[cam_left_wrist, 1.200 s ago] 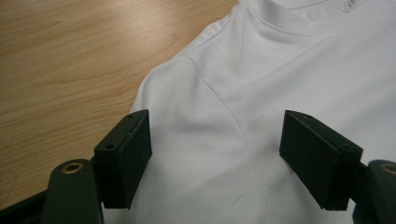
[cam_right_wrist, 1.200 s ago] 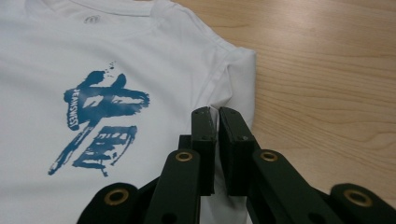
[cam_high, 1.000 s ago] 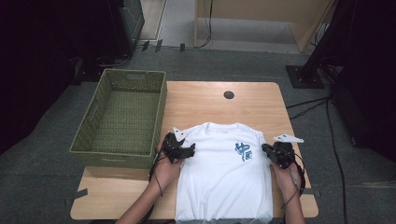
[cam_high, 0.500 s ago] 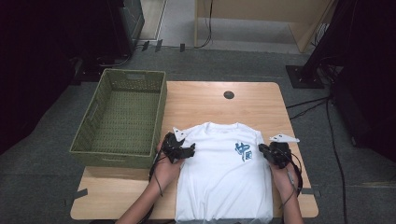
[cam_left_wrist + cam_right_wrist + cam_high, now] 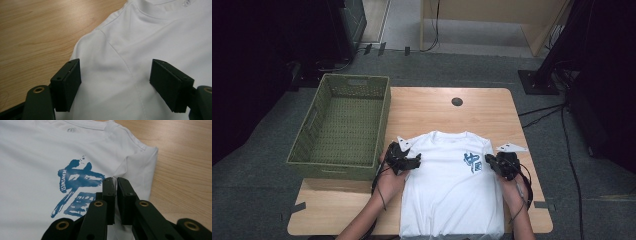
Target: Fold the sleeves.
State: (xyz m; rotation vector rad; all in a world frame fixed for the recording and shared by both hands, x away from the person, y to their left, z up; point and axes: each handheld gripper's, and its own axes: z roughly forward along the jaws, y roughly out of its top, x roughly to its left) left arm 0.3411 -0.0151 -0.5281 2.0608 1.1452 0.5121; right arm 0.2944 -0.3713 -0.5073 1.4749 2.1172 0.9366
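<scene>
One white t-shirt (image 5: 452,190) lies flat on the table (image 5: 492,107), collar pointing to 12 o'clock and hem hanging over the near edge at 6, with a single blue print (image 5: 472,162) on the chest toward 3 o'clock. Not much has changed over the last second: the shirt lies just as it did, the left gripper hasn't budged, and the right gripper has only nudged a little inward along the shirt's 3 o'clock edge. That looks like a settling of the pinch before a fold or lift, so the work seems to be at its very start. The right gripper (image 5: 115,182) is clenched, and its own view shows a thin ridge of white cloth by the sleeve seam caught between the pads. The left gripper (image 5: 115,80) is spread wide over the shoulder seam at 9 o'clock, with cloth under the gap but nothing squeezed. Count: one shirt, two grippers, one green basket (image 5: 307,150) out at 10 o'clock, and one dark round hole (image 5: 457,101) in the tabletop at 12.
</scene>
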